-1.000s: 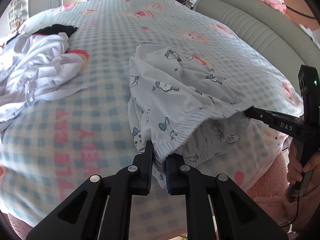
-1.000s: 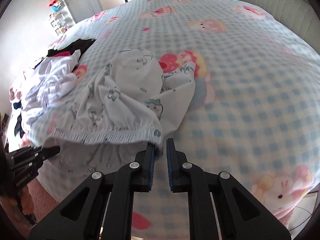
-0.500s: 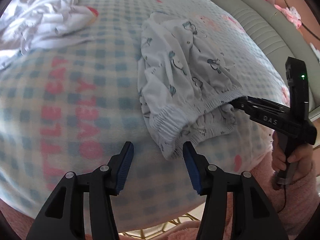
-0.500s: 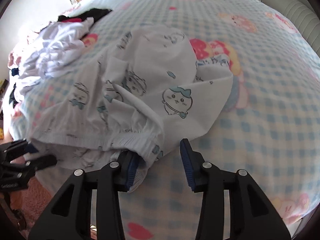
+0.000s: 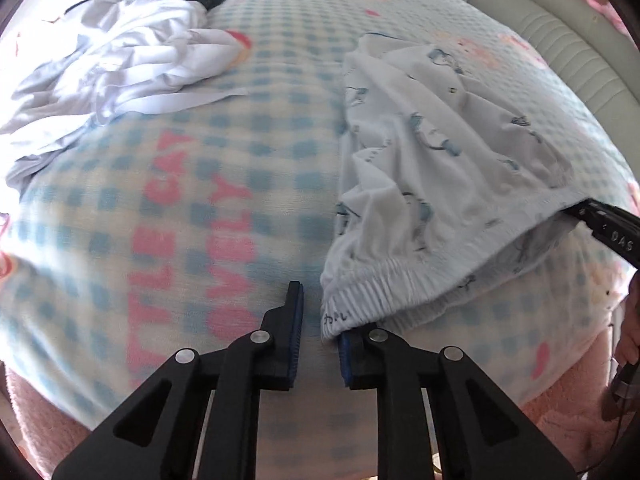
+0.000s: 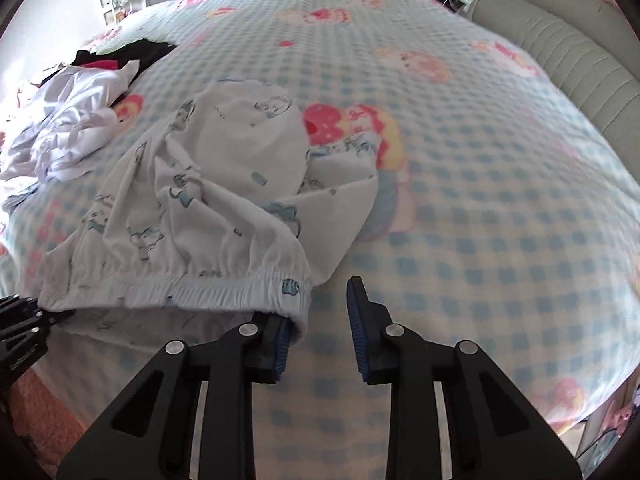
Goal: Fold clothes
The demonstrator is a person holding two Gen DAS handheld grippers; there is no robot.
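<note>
A: What's unclear here?
B: The blue-and-white checked blanket [image 5: 248, 128] is blurred, its pink lettering hard to read.
A: And the white cartoon-print shorts [image 6: 224, 184]?
B: Their elastic waistband [image 6: 224, 286] hides one right gripper [image 6: 318, 332] pad.

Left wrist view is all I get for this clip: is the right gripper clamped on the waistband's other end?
Observer: No. The right gripper is open; the waistband only drapes over one finger.
Operator: Any marker on that end?
Observer: Yes, a small blue label at the waistband's corner.
Operator: What's beyond it?
Observer: A fabric flap of the same garment lies over a red and yellow cartoon print.
</note>
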